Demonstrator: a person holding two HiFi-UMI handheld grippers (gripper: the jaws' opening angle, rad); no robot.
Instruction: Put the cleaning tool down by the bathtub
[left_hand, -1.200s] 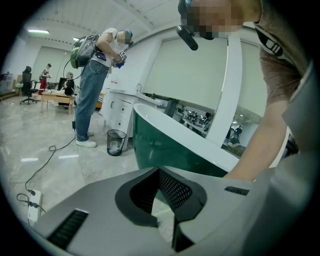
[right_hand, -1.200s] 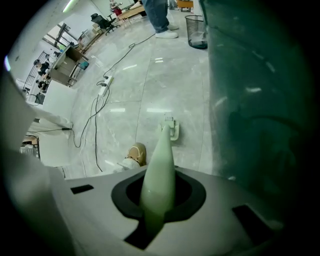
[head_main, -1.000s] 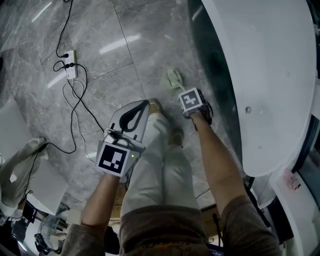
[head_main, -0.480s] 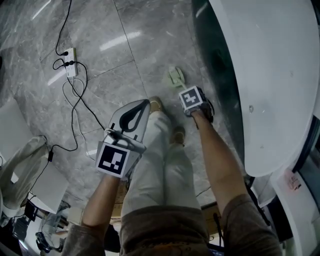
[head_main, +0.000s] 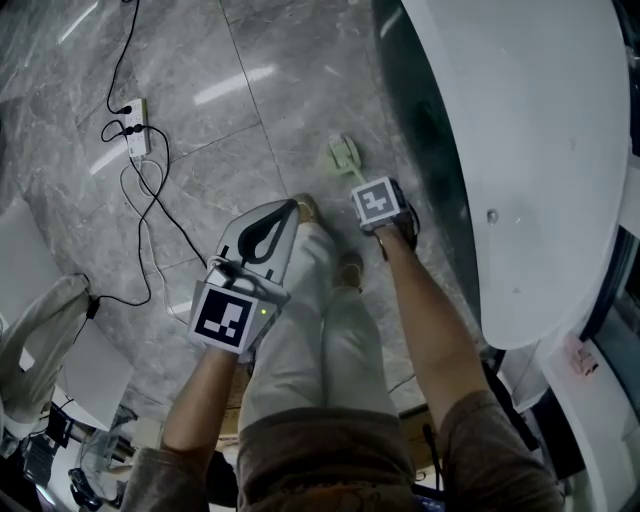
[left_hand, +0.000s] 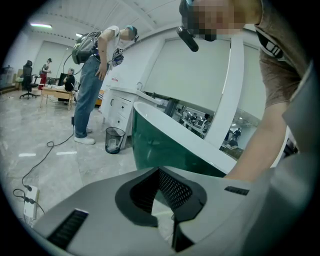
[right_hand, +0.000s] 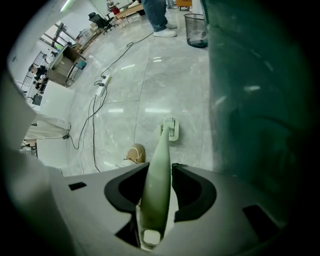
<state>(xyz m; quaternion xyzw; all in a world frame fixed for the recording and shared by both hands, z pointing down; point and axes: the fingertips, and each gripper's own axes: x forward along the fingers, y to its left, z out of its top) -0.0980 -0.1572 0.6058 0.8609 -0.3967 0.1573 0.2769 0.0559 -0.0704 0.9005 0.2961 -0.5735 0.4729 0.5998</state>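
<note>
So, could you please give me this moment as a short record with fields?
Cleaning tool: pale green brush, head on the floor, handle slanting up
Place: beside the bathtub, by its dark green side
Right gripper: pointing steeply down; jaws have just been opening, handle between them
Left gripper: shut, nothing in it
Stage: tool apparently being let go
</note>
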